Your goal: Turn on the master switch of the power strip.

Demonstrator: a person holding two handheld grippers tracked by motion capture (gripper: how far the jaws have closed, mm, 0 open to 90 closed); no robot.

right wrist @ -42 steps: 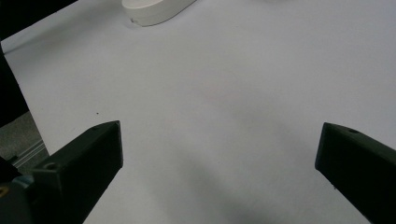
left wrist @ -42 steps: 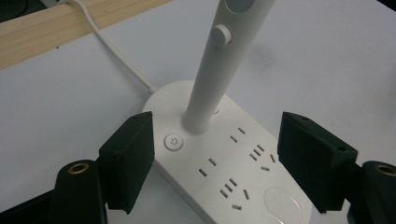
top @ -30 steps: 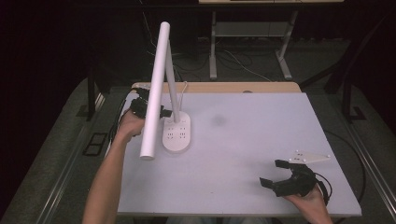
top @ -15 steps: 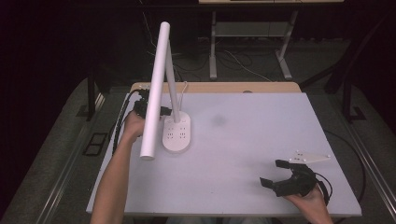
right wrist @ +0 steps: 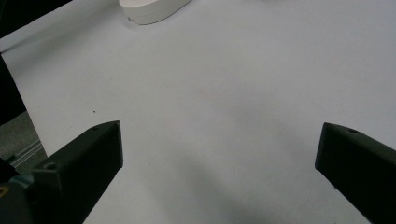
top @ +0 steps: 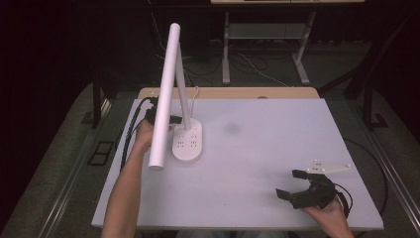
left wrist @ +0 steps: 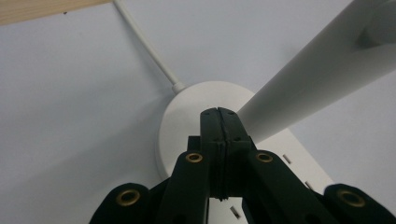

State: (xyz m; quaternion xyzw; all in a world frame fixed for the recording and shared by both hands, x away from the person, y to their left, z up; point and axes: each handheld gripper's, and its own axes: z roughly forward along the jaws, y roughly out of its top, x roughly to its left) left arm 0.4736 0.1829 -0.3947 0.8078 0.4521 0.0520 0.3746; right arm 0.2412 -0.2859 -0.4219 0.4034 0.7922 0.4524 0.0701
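Left gripper sits at the white lamp base, near the bench's left edge, toward the far side. In the left gripper view its two black jaws meet flush, pads pressed together with nothing between them; they have just been closing. The shut tip hovers over or rests on the rounded end of the base beside the lamp stem; contact cannot be told. In the high view the left gripper is partly hidden behind the lamp's long white head bar, which slants down from the upright toward the person's side. A thin white cord leaves the base's far end toward the wooden strip along the far bench edge. The base top shows small slot marks.

Right gripper rests near the bench's near right corner, well apart from the lamp. Its jaws stand wide apart with bare bench between them in the right gripper view; it has hold of nothing. The grey three-cornered plate sits on top of it.
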